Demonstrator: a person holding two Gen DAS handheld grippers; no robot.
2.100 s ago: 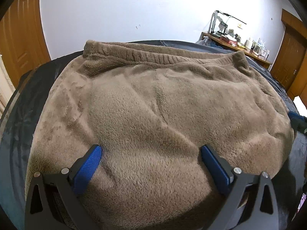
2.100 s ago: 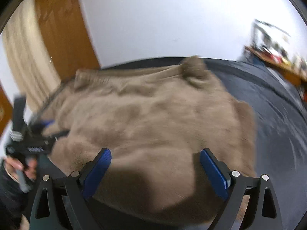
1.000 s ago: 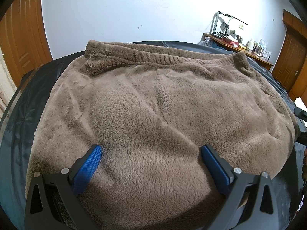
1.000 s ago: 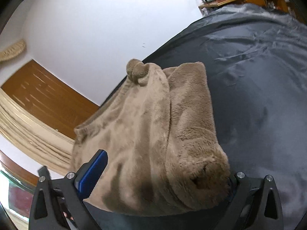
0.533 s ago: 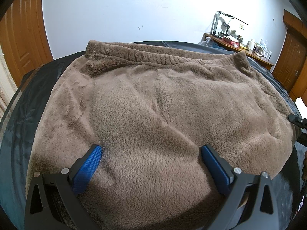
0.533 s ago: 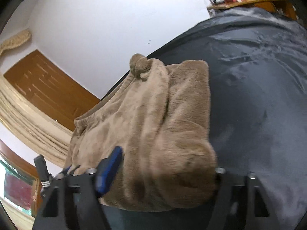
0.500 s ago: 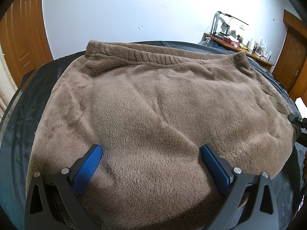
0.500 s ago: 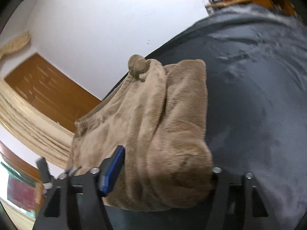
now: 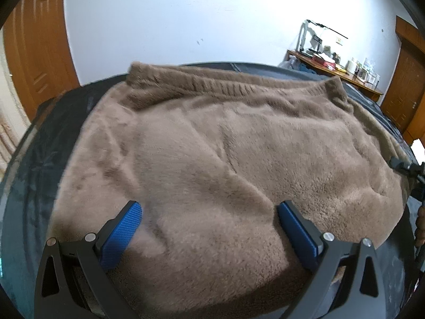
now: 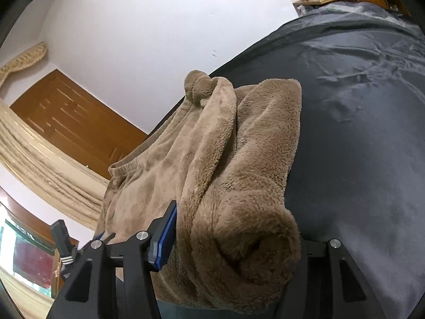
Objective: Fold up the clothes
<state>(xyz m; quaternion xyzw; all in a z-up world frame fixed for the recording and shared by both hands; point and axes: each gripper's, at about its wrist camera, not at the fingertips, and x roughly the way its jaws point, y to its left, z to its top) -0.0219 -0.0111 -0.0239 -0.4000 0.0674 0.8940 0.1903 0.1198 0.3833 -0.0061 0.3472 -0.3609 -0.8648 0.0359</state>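
A brown fleece garment [image 9: 225, 138] lies spread on a bed with a dark sheet [image 9: 53, 138], its ribbed band toward the far wall. My left gripper [image 9: 209, 228] is open at the near edge, its blue pads [image 9: 119, 231] wide apart over the fleece. At the garment's right side, the rolled edge of the garment [image 10: 239, 146] sits between the jaws of my right gripper [image 10: 233, 239], which are closing. The blue left pad [image 10: 167, 236] presses the fleece. Fabric hides the other pad.
The dark sheet [image 10: 358, 133] stretches bare to the right of the garment. A cluttered wooden desk [image 9: 334, 69] stands by the far wall, with wooden doors at left [image 9: 34, 47] and right [image 9: 403, 87]. Part of the right gripper [image 9: 406, 167] shows at the garment's right edge.
The right gripper came to the garment's right edge, and its jaws narrowed from wide apart onto the rolled fleece. The left gripper and the spread garment have stayed as they were.
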